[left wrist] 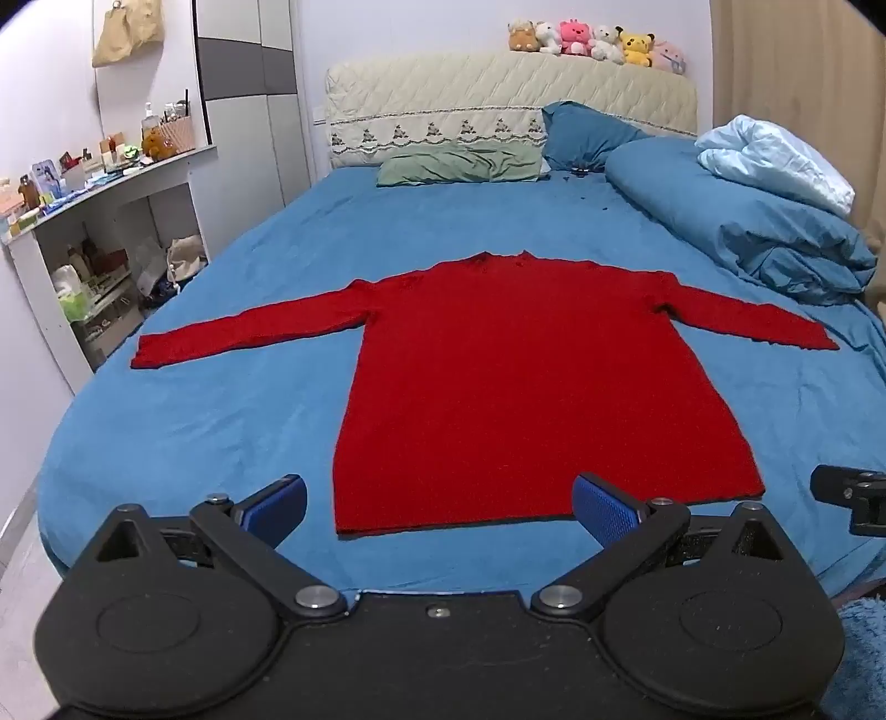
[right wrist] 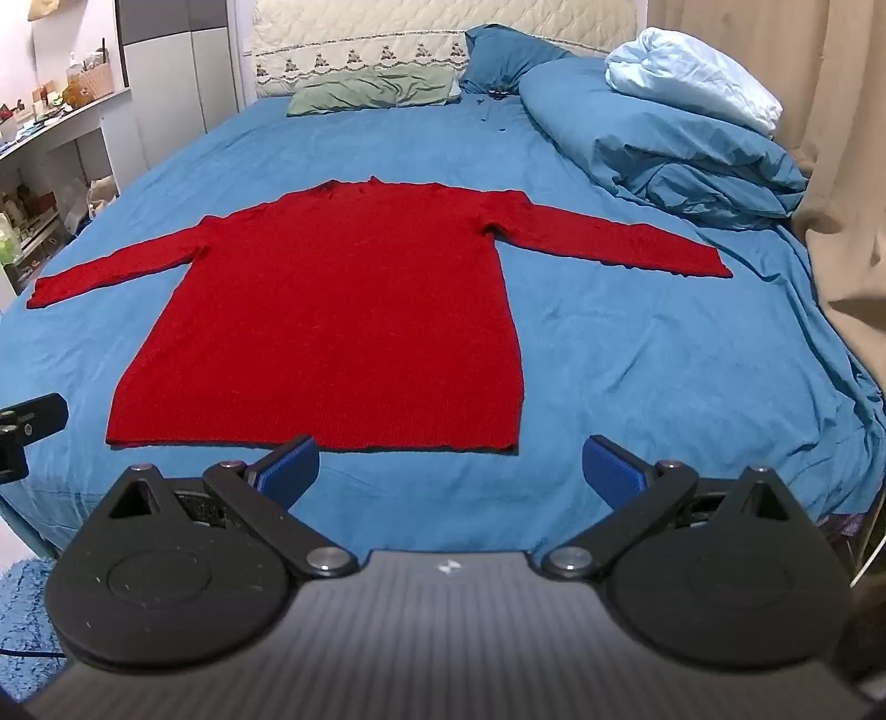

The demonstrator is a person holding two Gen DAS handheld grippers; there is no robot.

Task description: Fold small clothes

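Left gripper (left wrist: 440, 512): nearest the left wrist camera; blue-padded fingers (left wrist: 603, 512) spread wide with nothing between them, hovering at the foot of the bed over the hem of the sweater.
Right gripper (right wrist: 449, 468): fingers (right wrist: 290, 468) likewise spread wide and holding nothing, just short of the hem and toward its right corner; its tip also shows at the right edge of the left wrist view.
Sweater (left wrist: 531, 387): red, long-sleeved, lying flat on the bed, collar toward the headboard, hem toward the grippers, both sleeves stretched out sideways; unfolded.
Bed sheet (left wrist: 232, 399): blue, lightly creased, under the whole sweater.
Duvet (left wrist: 747, 221): blue, bunched along the right side of the bed, apart from the right sleeve; a pale blue blanket (left wrist: 775, 160) lies on top of it.
Pillows: green pillow (left wrist: 459, 163) and blue pillow (left wrist: 587, 135) against the headboard (left wrist: 498, 94).
Stuffed toys (left wrist: 598, 41): a row on top of the headboard.
Shelf (left wrist: 105, 183): left of the bed, crowded with small items.
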